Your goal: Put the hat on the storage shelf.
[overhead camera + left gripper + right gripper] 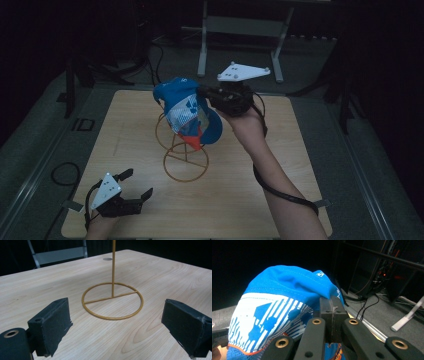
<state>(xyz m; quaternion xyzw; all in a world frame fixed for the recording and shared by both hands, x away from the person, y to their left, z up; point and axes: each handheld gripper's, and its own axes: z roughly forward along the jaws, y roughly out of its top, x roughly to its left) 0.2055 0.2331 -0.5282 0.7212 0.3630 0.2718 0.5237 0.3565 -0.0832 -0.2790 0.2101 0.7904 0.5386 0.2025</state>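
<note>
A blue cap (pixel 182 107) with a white patterned panel and orange trim hangs over the top of a gold wire stand (pixel 186 160) at the middle of the wooden table (pixel 280 150). My right gripper (pixel 202 91) is shut on the cap's edge from the right. In the right gripper view the closed jaws (pixel 332 306) pinch the blue fabric of the cap (pixel 287 290). My left gripper (pixel 140 181) rests low near the table's front left corner, open with nothing between its jaws. The left gripper view looks between the wide jaws (pixel 116 315) at the stand's ring base (pixel 112 301).
A grey metal frame (pixel 240 30) stands on the floor behind the table. Cables lie on the floor at the left (pixel 62 172). A black cable (pixel 280 192) trails along the right forearm. The stand's upright rod (pixel 113 265) rises out of the left gripper view.
</note>
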